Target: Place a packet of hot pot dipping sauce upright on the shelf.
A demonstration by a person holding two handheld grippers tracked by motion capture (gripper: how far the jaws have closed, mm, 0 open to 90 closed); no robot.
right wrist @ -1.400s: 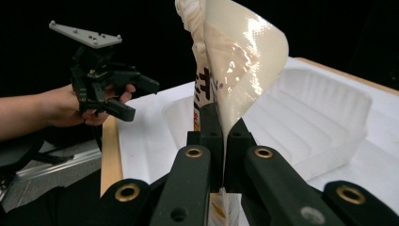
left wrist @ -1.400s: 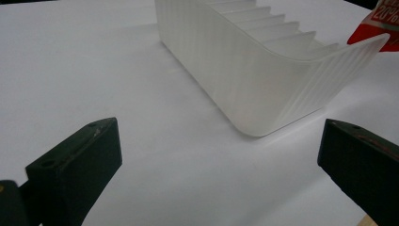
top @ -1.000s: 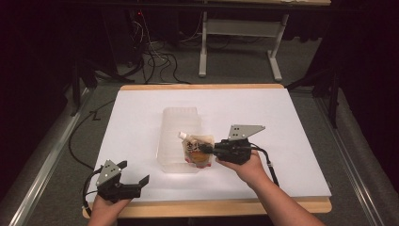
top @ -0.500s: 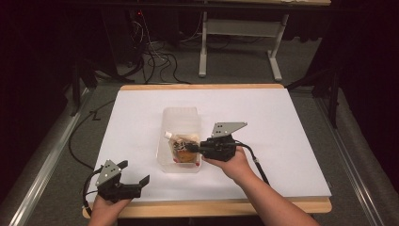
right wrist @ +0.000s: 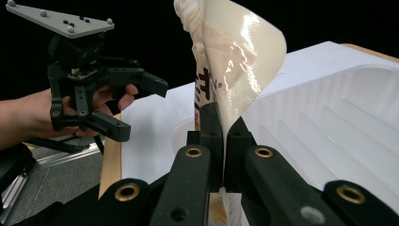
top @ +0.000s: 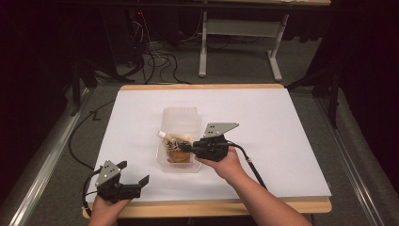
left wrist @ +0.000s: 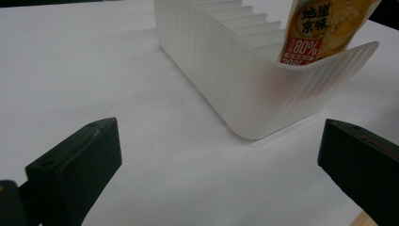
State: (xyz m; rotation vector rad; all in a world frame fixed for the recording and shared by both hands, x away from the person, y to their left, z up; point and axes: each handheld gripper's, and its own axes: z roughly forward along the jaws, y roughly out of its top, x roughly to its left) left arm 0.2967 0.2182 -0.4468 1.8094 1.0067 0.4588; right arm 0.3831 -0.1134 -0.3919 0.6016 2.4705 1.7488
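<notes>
Leftward across the table goes the right gripper since a second ago, carrying its printed food pouch from beside the translucent plastic bin to above the bin's near end. Its jaws are clamped tight on the pouch, which stands up between them in the right gripper view and pokes above the bin's curved wall in the left gripper view. The left gripper has kept its place at the table's near-left corner, jaws spread wide with nothing between them. White table surface lies bare right of the bin and behind it, out to the wooden edge. Beyond, grey carpet, cables and a desk frame stand in a dark room.
</notes>
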